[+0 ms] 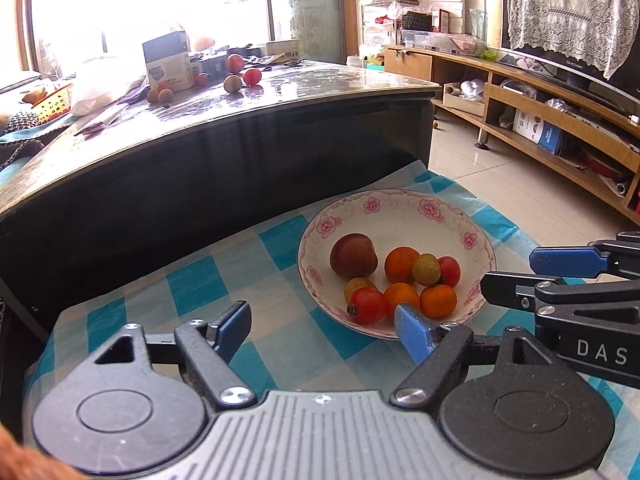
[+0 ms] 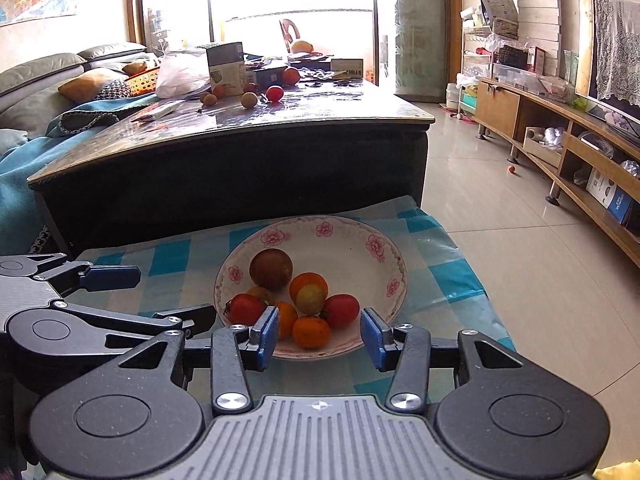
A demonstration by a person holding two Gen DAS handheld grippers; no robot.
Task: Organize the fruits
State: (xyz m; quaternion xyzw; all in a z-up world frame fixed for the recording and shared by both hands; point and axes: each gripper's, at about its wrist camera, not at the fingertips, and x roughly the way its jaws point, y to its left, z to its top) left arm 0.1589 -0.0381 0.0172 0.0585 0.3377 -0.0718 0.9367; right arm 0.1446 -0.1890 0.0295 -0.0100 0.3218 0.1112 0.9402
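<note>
Fruits, the small round red, orange and brown pieces this task sorts, lie mostly in a white ceramic bowl with a pink flower rim, just ahead of both grippers. Left gripper has its blue-padded jaws spread wide with nothing between them, hanging over the blue and white checked cloth beside the bowl's near rim. Right gripper stands partly open and empty, its pads framing the nearest small orange citrus fruit without touching it. Farther out, beyond the cloth, a dark glossy bench carries loose fruits among boxes and a white plastic bag. Judging by this, one drop into the bowl looks finished; the next move calls for reaching up to the bench for another fruit, with jaws opened wider than it.
</note>
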